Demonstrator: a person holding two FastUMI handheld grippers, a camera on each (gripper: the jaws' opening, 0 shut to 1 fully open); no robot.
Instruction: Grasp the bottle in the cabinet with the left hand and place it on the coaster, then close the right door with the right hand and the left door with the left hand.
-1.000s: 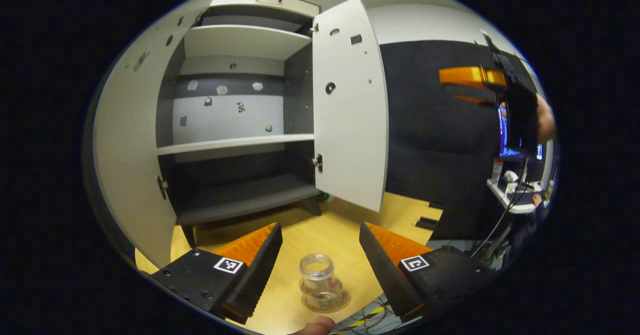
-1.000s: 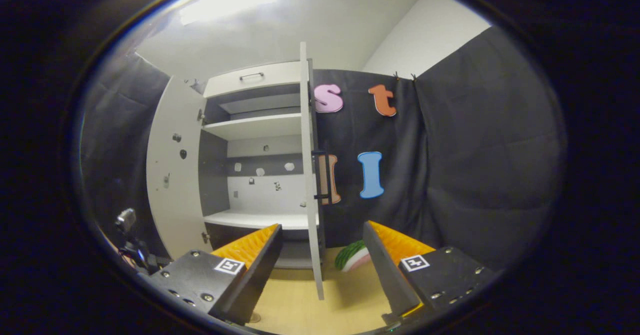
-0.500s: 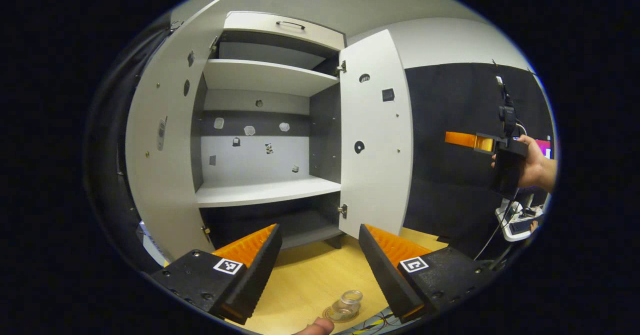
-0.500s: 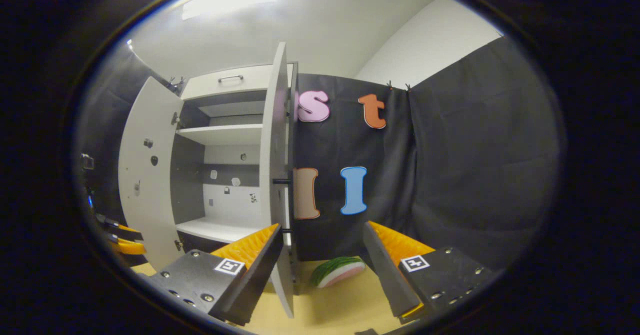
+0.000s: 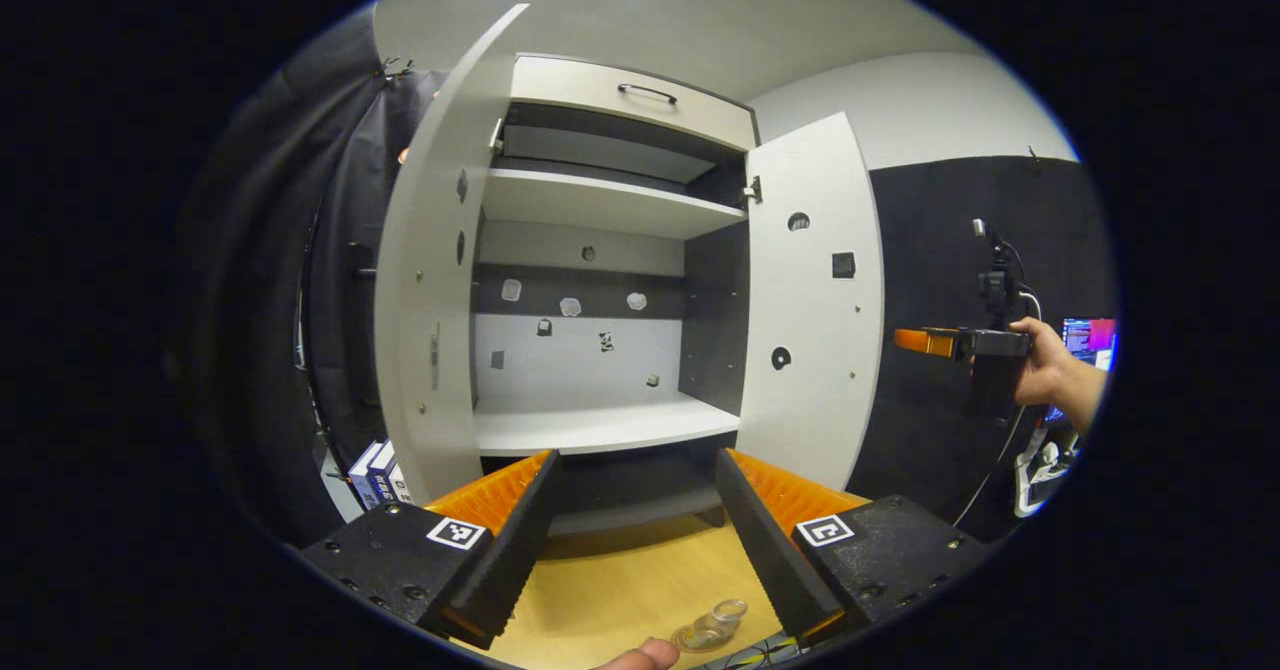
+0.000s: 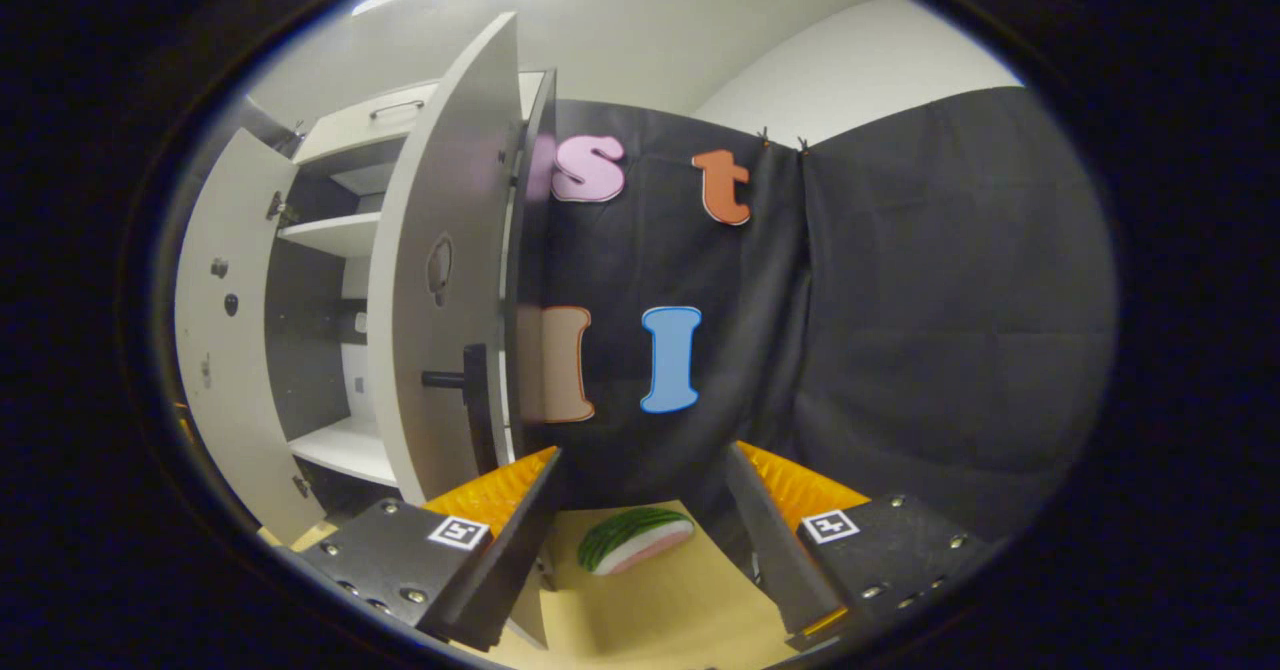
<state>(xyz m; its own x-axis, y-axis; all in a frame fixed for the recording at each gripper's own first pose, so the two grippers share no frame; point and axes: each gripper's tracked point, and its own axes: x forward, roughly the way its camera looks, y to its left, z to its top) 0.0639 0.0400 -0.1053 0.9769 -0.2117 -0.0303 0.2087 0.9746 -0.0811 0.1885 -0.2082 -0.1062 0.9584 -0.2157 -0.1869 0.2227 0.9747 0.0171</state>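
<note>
A small clear bottle (image 5: 724, 614) stands on a round coaster (image 5: 698, 639) on the wooden table, low in the left gripper view. My left gripper (image 5: 636, 460) is open and empty, raised above and behind the bottle, facing the open cabinet (image 5: 600, 350). The cabinet's left door (image 5: 430, 280) and right door (image 5: 815, 300) both stand open. In the right gripper view my right gripper (image 6: 642, 458) is open and empty, beside the outer face of the right door (image 6: 440, 280), near its dark handle (image 6: 468, 387). A hand (image 5: 1050, 375) holds the right gripper (image 5: 945, 342) right of that door.
A watermelon-slice toy (image 6: 635, 540) lies on the table behind the right door. Books (image 5: 375, 470) stand left of the cabinet's base. A screen (image 5: 1090, 335) and cables sit at the far right. The cabinet shelves (image 5: 600, 425) are bare.
The left gripper has drawn back and tilted up from the bottle, which now sits smaller at the bottom edge. The right gripper has swung round to the right door's outer face.
</note>
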